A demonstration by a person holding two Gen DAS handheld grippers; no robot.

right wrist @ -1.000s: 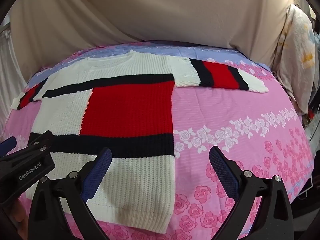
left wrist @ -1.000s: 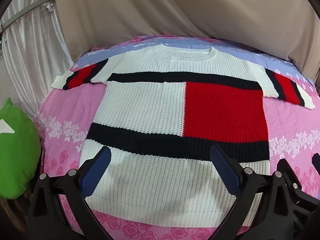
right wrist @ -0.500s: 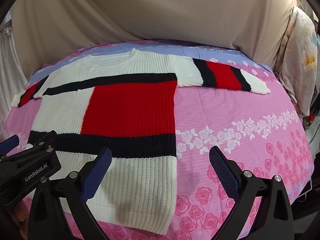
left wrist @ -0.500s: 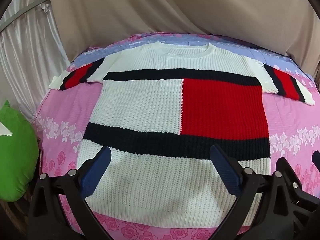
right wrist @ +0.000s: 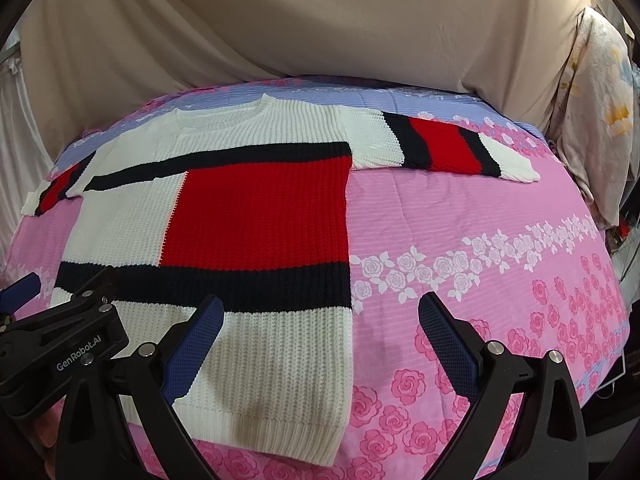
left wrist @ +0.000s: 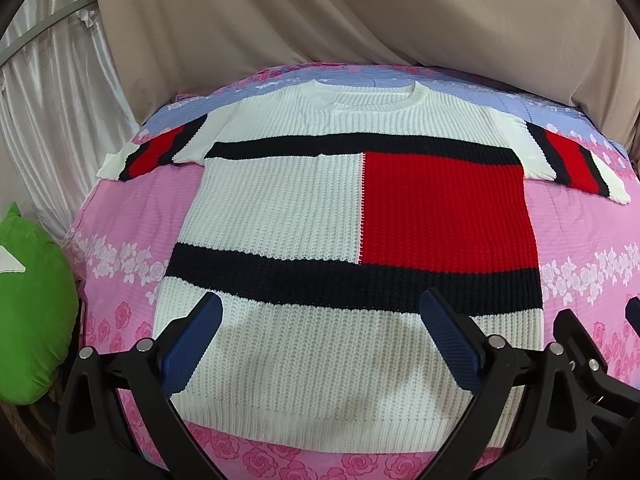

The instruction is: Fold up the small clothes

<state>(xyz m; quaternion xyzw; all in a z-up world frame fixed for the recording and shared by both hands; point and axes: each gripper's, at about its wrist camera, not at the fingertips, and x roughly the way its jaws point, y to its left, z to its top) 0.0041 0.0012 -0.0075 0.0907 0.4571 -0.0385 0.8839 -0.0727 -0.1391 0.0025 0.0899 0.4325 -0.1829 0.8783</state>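
A knitted sweater [left wrist: 280,208] in white, black and red lies flat and face up on the bed, both sleeves spread out sideways. It also shows in the right wrist view [right wrist: 256,216]. My left gripper [left wrist: 320,320] is open and empty, hovering above the sweater's white hem band. My right gripper [right wrist: 320,324] is open and empty, hovering above the sweater's lower right corner and the bedspread beside it. The left gripper's body [right wrist: 60,344] shows at the left edge of the right wrist view.
The pink rose-print bedspread [right wrist: 480,240] covers the bed, with a lilac strip at the far edge. A beige sheet [left wrist: 360,20] hangs behind. A green cushion [left wrist: 28,304] sits left of the bed. Hanging floral fabric [right wrist: 600,100] is at the right.
Both grippers have edged slightly forward and up over the sweater's hem. The sweater has not moved and both grippers stay open.
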